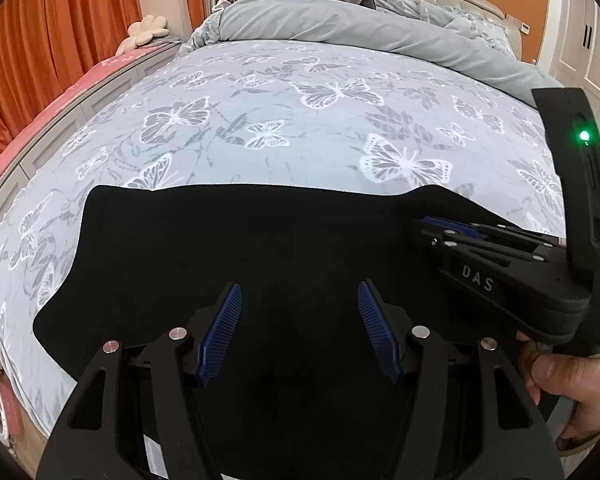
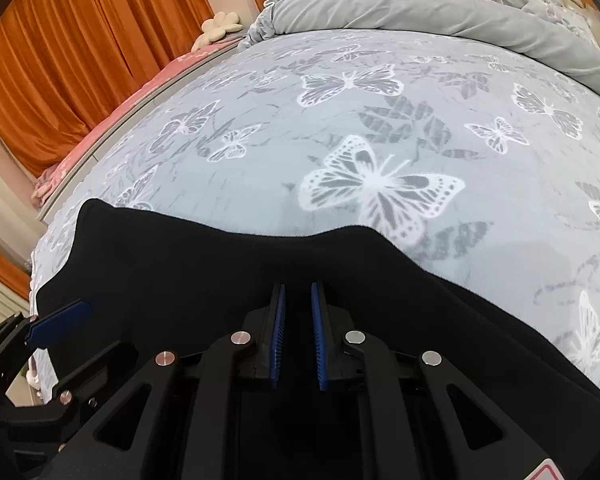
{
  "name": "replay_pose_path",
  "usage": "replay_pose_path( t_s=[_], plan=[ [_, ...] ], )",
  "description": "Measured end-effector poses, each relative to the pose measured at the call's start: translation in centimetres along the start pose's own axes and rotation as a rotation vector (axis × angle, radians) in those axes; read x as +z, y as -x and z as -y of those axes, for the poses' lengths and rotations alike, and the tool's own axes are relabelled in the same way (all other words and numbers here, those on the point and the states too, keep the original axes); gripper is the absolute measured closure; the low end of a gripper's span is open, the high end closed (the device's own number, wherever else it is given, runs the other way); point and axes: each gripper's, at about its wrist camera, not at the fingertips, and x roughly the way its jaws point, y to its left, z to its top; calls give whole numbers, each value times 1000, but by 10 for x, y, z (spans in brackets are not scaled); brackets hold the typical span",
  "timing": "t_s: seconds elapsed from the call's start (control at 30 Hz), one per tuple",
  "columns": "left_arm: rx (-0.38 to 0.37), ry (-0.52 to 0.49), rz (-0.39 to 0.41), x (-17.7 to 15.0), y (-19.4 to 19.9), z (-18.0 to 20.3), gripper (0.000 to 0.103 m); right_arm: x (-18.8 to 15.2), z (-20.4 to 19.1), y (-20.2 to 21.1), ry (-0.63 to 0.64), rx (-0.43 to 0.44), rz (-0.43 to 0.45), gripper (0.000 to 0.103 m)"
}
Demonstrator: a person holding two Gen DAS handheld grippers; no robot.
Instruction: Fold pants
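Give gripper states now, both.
Left gripper: open wide above the black pants, holding nothing.
Right gripper: narrow gap between the pads; any cloth between them cannot be told.

Your left gripper (image 1: 299, 330) hangs wide open over the black pants (image 1: 260, 248); your right gripper (image 1: 450, 226) rests at their right edge.

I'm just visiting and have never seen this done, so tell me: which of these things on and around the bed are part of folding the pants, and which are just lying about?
Part of the job:
- black pants, spread on the bed
- left gripper, open above them
- right gripper, nearly closed

Just lying about:
- butterfly bedsheet
- grey duvet, bunched at the headboard
- orange curtains
- flower cushion
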Motion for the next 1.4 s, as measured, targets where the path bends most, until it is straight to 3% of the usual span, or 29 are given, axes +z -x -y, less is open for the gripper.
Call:
replay_pose_path(
  t_s=[0.47, 0.6, 0.7, 0.73, 0.83, 0.9, 0.97, 1.0, 1.03, 1.07, 1.1, 1.2, 1.27, 1.3, 1.33, 1.4],
  plan=[
    [-10, 13, -2, 2, -1, -3, 41, 9, 8, -4, -53, 27, 32, 94],
    [-54, 121, 28, 13, 8, -44, 26, -1, -3, 41, -19, -36, 132, 86],
    [-114, 285, 28, 21, 9, -105, 16, -22, -5, 83, 61, -96, 138, 80],
    [-104, 313, 35, 24, 7, -122, 15, -30, -3, 92, 73, -115, 136, 74],
    [79, 295, 31, 38, -12, -161, 16, -56, 11, 109, 84, -162, 141, 70],
    [110, 243, -54, 46, -43, -176, 16, -70, 23, 112, 49, -158, 143, 70],
    [100, 228, -132, 47, -72, -184, 26, -86, 40, 111, -21, -126, 158, 70],
    [52, 222, -147, 47, -83, -185, 39, -91, 46, 108, -47, -121, 160, 70],
    [38, 216, -145, 49, -85, -184, 46, -93, 51, 104, -64, -119, 150, 70],
    [58, 174, -110, 56, -82, -177, 58, -94, 55, 99, -80, -114, 128, 70],
    [87, 138, -94, 62, -80, -170, 80, -94, 57, 94, -88, -108, 116, 70],
    [223, 35, -51, 82, -76, -140, 79, -90, 55, 92, -80, -97, 126, 70],
    [229, -15, 32, 88, -47, -110, 75, -87, 54, 93, -76, -92, 137, 70],
    [228, -33, 78, 90, -32, -99, 67, -87, 53, 94, -73, -91, 138, 69],
    [245, -65, 132, 92, -12, -83, 51, -87, 53, 94, -73, -94, 138, 66],
    [269, -98, 239, 90, 23, -55, 38, -87, 52, 94, -78, -93, 137, 65]
  ],
)
